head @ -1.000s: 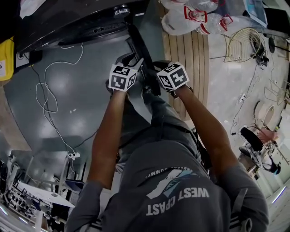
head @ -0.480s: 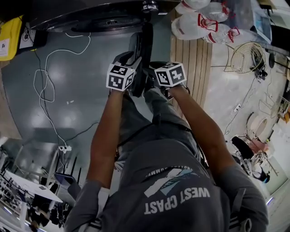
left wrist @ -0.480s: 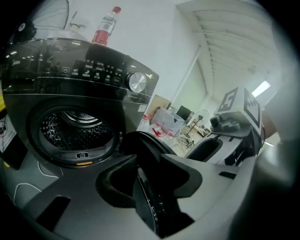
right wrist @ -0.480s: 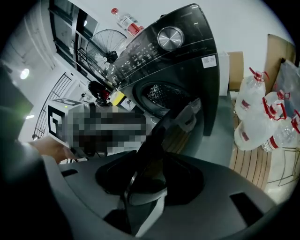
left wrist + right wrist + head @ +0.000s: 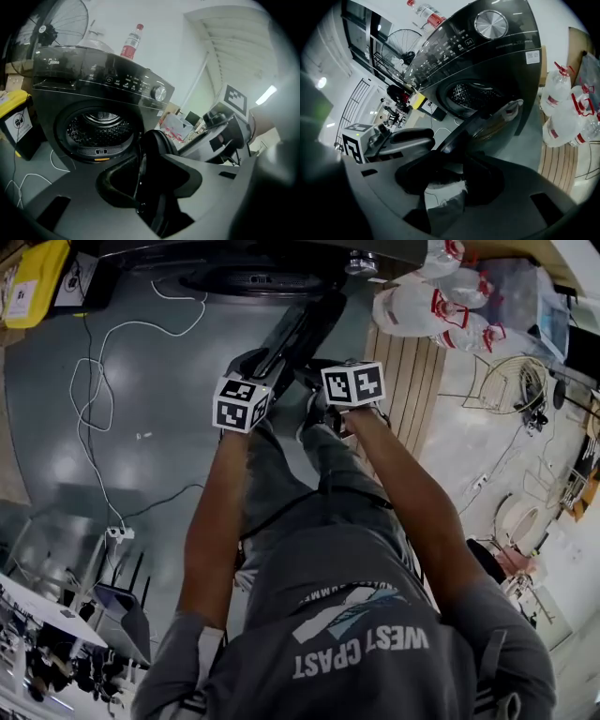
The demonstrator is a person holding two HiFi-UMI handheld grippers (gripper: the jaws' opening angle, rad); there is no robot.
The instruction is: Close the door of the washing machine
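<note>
Floor (image 5: 141, 427): glossy grey, bare in the middle, reflecting the ceiling lights. On the right a slatted wooden platform (image 5: 403, 381) carries clear water jugs (image 5: 422, 310) with red caps.

Washing machine (image 5: 70, 89): dark front-loader at the top of the head view, with its drum opening (image 5: 96, 129) exposed. Its door (image 5: 300, 334) is ajar, swung out towards the person and seen nearly edge-on between the two grippers.

A large fan (image 5: 61, 23) stands behind the machine and a red-labelled bottle (image 5: 132, 42) stands on its top. A yellow bin (image 5: 33, 282) sits on the floor just beside the machine's left side. A white cable (image 5: 89, 390) loops across the floor to a power strip (image 5: 117, 533).

Left gripper (image 5: 143, 180): jaws apart, straddling the door's rim, with no clamp visible.

Right gripper (image 5: 445, 180): jaws have just been opening and stand wide. Nothing is pinched, and the door's edge lies just beyond the tips.
</note>
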